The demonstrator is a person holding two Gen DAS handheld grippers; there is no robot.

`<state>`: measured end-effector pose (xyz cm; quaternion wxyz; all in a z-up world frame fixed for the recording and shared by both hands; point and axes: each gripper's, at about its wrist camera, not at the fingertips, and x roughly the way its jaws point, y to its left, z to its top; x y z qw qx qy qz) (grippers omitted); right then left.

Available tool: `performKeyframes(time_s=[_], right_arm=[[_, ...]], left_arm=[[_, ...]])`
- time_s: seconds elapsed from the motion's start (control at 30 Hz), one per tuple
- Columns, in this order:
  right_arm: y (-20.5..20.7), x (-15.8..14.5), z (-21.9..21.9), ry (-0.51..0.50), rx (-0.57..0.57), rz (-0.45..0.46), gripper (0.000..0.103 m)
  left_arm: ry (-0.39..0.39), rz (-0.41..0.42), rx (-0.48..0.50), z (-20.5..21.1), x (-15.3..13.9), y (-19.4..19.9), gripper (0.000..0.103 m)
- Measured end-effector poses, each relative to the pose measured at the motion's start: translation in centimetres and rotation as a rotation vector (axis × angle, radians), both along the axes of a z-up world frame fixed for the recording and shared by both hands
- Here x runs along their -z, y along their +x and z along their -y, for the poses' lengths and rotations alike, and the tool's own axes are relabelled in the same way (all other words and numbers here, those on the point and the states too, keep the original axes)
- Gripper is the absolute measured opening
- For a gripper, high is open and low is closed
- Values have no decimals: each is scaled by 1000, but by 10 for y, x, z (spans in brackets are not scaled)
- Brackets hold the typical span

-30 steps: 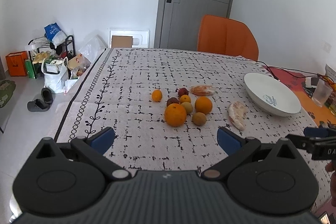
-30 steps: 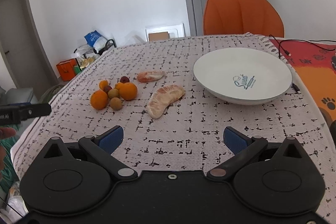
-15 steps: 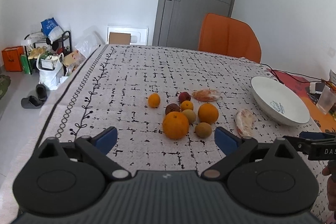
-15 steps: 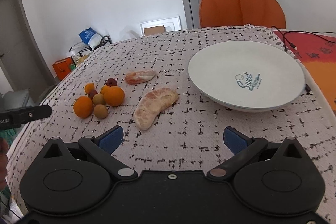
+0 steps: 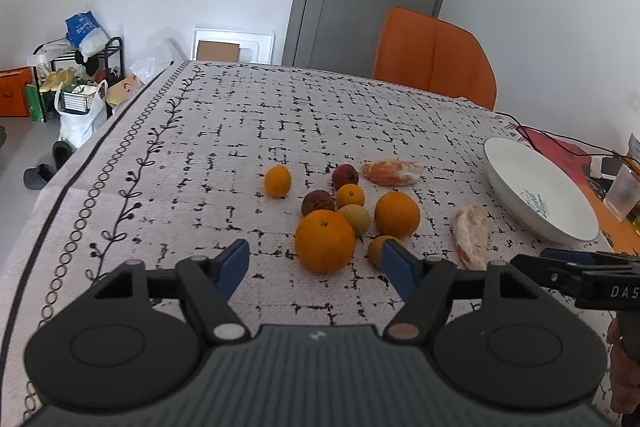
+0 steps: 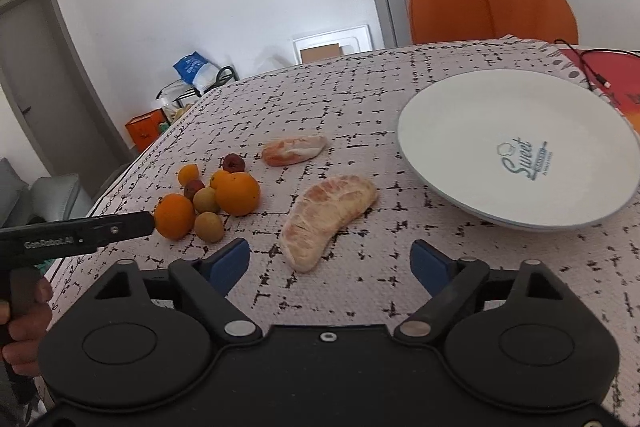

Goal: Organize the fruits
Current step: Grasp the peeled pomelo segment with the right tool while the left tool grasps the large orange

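Note:
A cluster of several fruits lies mid-table: a big orange [image 5: 325,241], a second orange [image 5: 397,214], small yellow-green and dark red ones. My left gripper [image 5: 316,263] sits just short of the big orange, its jaws closing with nothing between the pads. Two peeled pomelo segments lie nearby, one large [image 6: 326,217] and one further back [image 6: 294,149]. My right gripper [image 6: 330,261] hovers just before the large segment, its jaws closing too, the pads apart from it. A white bowl [image 6: 460,115] stands at the right, nothing in it.
An orange chair [image 5: 434,61] stands behind the table's far edge. Cables and a red mat [image 5: 560,151] lie past the bowl, with a plastic cup [image 5: 624,193] at the far right. A person's hand [image 6: 22,311] holds the left gripper's handle. Bags and shoes sit on the floor at left.
Both grippers moved forward and lower toward the fruit, which now looks larger. The fingers of each have drawn closer together.

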<state>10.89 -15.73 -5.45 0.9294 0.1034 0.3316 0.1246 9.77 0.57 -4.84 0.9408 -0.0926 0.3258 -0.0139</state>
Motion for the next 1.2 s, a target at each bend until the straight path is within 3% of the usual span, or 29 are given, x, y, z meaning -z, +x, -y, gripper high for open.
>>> performKeyframes(time_s=[0.23, 0.47, 0.6, 0.9, 1.0, 1.1, 1.2], right_arm=[[15, 7, -7, 20, -29, -27, 71], [30, 11, -14, 23, -39, -38, 71], [35, 11, -16, 17, -40, -36, 71], [50, 12, -23, -10, -30, -19, 68], [53, 13, -26, -32, -25, -10, 60], [56, 13, -29, -61, -24, -4, 41], [57, 12, -31, -89, -46, 0, 37]], left_arm=[[-17, -18, 6, 1, 9, 15, 60], [-35, -43, 12, -2, 18, 27, 52], [-52, -35, 18, -3, 21, 31, 39], [-62, -19, 2, -9, 17, 25, 38], [-62, -11, -16, -13, 14, 22, 38], [-67, -8, -32, -16, 13, 20, 38], [-72, -3, -33, -15, 11, 18, 38]])
